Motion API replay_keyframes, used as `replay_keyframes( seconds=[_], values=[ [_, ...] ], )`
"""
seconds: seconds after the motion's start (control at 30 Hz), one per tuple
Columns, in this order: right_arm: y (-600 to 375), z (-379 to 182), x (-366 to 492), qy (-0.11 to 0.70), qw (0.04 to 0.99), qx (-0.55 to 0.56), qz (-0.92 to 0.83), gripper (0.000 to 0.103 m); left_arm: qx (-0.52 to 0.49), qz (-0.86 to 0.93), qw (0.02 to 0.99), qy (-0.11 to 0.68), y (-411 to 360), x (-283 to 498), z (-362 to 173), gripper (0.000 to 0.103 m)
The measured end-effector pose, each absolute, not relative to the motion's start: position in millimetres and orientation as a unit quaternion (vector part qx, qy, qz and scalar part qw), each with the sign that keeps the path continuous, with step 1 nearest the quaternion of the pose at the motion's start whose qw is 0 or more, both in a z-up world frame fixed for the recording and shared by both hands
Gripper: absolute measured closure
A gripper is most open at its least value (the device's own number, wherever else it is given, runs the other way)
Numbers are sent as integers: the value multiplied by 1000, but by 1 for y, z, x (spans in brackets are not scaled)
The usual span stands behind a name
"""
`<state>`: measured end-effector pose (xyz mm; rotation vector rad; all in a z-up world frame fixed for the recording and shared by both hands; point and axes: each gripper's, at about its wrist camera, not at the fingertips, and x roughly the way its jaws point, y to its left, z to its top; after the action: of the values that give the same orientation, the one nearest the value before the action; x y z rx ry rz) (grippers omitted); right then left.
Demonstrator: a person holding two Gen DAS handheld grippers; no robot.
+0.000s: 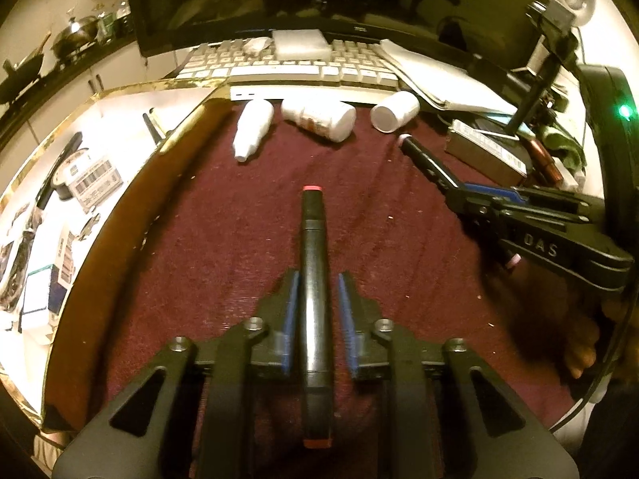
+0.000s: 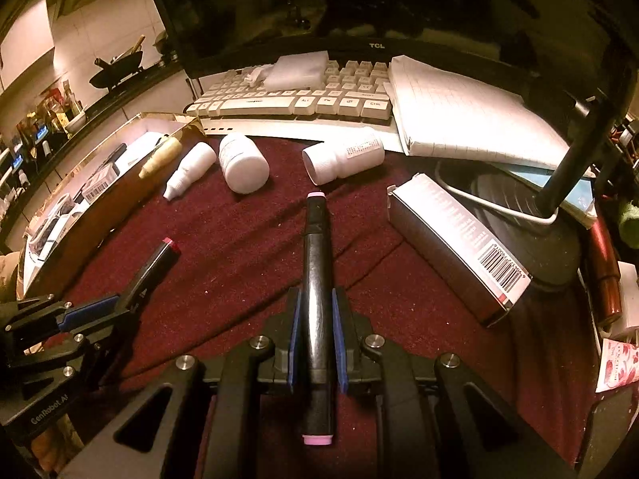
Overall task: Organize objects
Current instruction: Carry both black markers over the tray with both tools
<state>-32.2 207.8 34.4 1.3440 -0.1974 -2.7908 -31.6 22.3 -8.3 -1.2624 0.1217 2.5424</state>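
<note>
On the maroon cloth (image 1: 247, 239) two black markers are at the grippers. The left gripper (image 1: 315, 279) has the red-capped marker (image 1: 313, 279) lying lengthwise between its blue pads (image 1: 291, 303), but a gap shows on each side of the barrel, so the jaws stand a little apart and do not press it. The right gripper (image 2: 315, 303) is clamped on the pink-capped marker (image 2: 317, 279); its blue pads (image 2: 296, 335) lie flat against the barrel, and the marker points away toward the keyboard (image 2: 295, 99). In the left view the right gripper (image 1: 455, 187) comes in from the right edge with its marker (image 1: 423, 159) angled over the cloth; in the right view the left gripper (image 2: 124, 303) shows at the lower left with the red-capped marker (image 2: 153, 267). At the far edge of the cloth, just before the keyboard, lie a dropper bottle (image 1: 253, 129) and two white pill bottles (image 1: 319, 117) (image 1: 395, 111), all on their sides. A gold-rimmed tray (image 1: 120, 92) of small packets sits to the left. A silver box (image 2: 459, 243) with a barcode lies on the cloth to the right, and a squared-paper notebook (image 2: 463, 111) overlaps the keyboard's right end. A monitor (image 2: 339, 8) stands behind.
</note>
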Motion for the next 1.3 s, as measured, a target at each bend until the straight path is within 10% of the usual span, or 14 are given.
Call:
replay_keyframes(
  seconds=[0.73,0.93,1.3],
  values=[
    [209,36,-33,-71,21,431,-899,90,-420,894,151,32,22,-24,-10,64],
    [214,35,-29,-107,31,426,-898,90,-430,891,142,22,14,-27,-9,89],
    [215,35,-14,-160,60,417,-893,90,-436,890,128,-24,-11,-17,-2,89]
  ],
)
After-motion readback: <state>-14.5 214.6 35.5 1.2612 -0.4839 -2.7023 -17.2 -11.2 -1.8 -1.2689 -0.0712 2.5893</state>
